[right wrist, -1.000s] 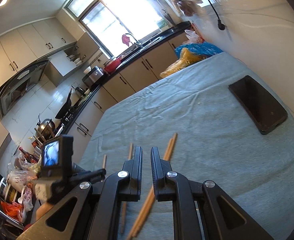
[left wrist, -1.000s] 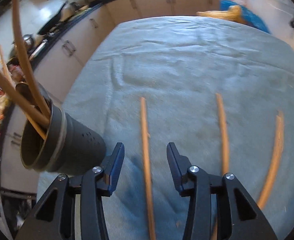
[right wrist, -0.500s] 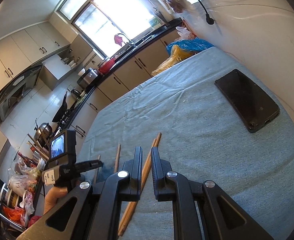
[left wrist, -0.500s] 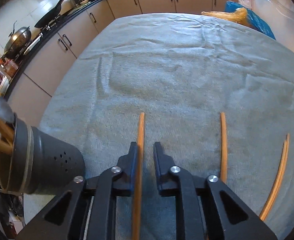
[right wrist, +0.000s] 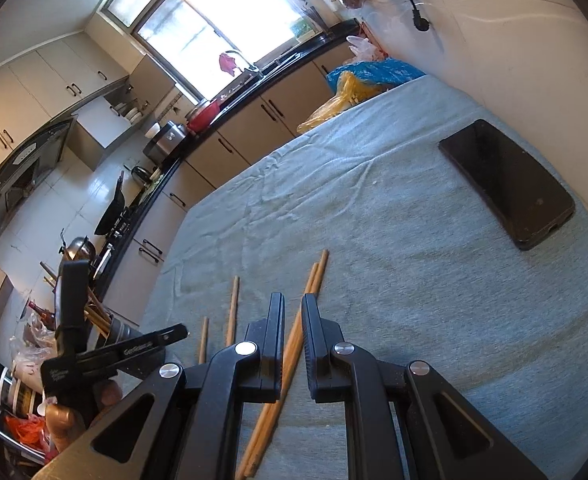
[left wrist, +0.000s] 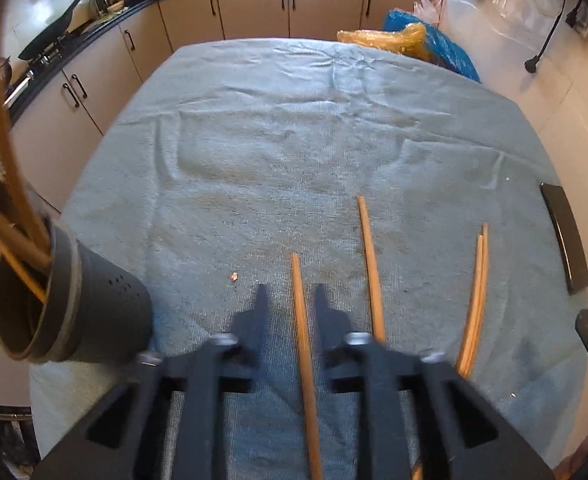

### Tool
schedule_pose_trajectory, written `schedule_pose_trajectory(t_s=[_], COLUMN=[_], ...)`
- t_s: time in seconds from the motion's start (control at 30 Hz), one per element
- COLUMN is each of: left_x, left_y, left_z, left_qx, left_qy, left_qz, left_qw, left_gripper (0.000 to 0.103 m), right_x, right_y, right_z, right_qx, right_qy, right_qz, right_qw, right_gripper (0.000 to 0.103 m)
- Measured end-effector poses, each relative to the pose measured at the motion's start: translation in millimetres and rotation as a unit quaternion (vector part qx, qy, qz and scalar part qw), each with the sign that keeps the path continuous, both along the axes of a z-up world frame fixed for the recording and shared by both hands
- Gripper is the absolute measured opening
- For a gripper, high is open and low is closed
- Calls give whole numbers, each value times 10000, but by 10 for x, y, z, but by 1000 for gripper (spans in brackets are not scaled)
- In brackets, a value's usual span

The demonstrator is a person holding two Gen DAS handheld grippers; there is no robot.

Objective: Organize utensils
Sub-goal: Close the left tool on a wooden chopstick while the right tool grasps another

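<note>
While loose on cloth [left wrist: 294, 140], four chopsticks [left wrist: 368, 248]; one holder [left wrist: 105, 304], one phone [left wrist: 566, 240].

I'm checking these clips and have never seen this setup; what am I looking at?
A person holds handheld tongs in each hand; a camera on each looks along them. The left view shows the left tongs, which have just been opening, with one chopstick lying loose between them on the cloth. A second chopstick, a chopstick pair and a phone lie to its right; a dark holder of sticks stands left. The right view shows the right tongs, shut and empty.
</note>
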State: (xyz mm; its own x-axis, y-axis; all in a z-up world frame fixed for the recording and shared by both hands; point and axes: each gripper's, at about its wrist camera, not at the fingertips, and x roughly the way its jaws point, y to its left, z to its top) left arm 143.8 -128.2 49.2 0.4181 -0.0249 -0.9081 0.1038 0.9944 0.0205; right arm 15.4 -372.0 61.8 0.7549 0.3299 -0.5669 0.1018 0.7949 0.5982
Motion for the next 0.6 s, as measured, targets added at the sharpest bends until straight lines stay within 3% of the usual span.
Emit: schedule_pose_trajectory(t_s=[0.2,0.27,0.3,0.37,0.6], left_x=[85,88,72,23,-425], left_y=[-37,-54,-70,-108,-27], left_z=[-179,-281,-294,-307,-227], left_qx=[215,171,199,242,67], left_qy=[116,282,215,167,-154], left_qz=[57,60,73,24,-251], left_qw=[9997,9994,9995,9996,9995], left_gripper=[41,23,21,6,6], right_x=[-1,-6,-5,-6,245], right_y=[6,-8,-9,-23,155], right_z=[-14,-10,-6,-3,84], right_qx=[-83,-117,-139,-163,-314], right_qy=[43,49,55,66,200], right_qz=[36,36,33,19,344], right_qw=[10000,9999,9999,9998,9987], right_gripper=[10,10,10,10,10])
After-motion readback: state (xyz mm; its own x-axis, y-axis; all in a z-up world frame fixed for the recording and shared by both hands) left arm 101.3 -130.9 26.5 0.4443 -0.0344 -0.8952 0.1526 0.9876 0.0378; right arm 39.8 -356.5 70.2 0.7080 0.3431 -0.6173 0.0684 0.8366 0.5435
